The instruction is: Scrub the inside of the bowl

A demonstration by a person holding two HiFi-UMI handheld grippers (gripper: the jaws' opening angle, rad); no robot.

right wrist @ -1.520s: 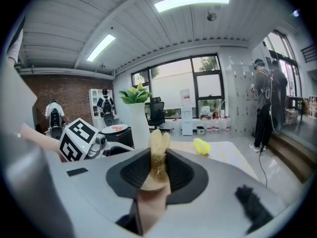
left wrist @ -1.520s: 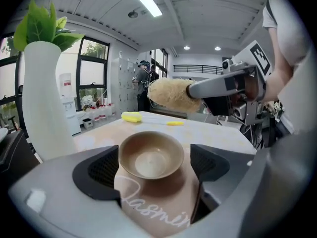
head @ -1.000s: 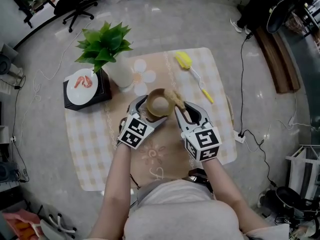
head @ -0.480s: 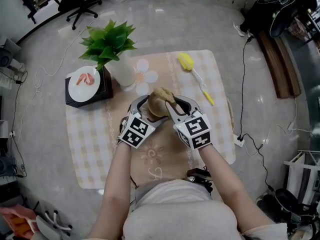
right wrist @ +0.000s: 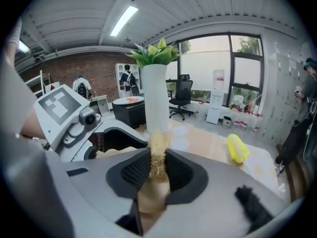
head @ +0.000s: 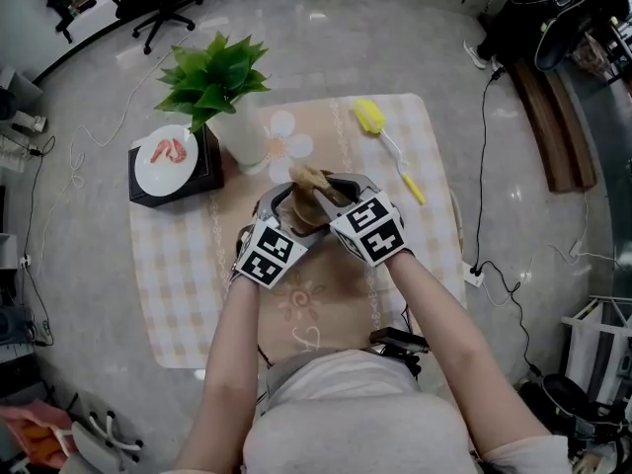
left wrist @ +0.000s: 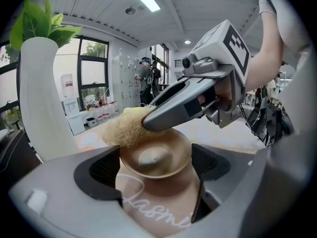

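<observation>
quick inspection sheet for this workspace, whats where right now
surface: checked cloth, lying flat
job's things: bowl between the left tongs' pads; scrubber at its rim
clutter: yellow brush, vase with plant, plate on a black box
grippers: left tongs clamp the bowl; right tongs clamp the scrubber
cables: cords on the floor, both sides of the cloth
surroundings: office chair; people standing far off

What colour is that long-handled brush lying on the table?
The brush has a bright yellow head and a white handle that ends in a yellow grip. It shows best in the head view.
</observation>
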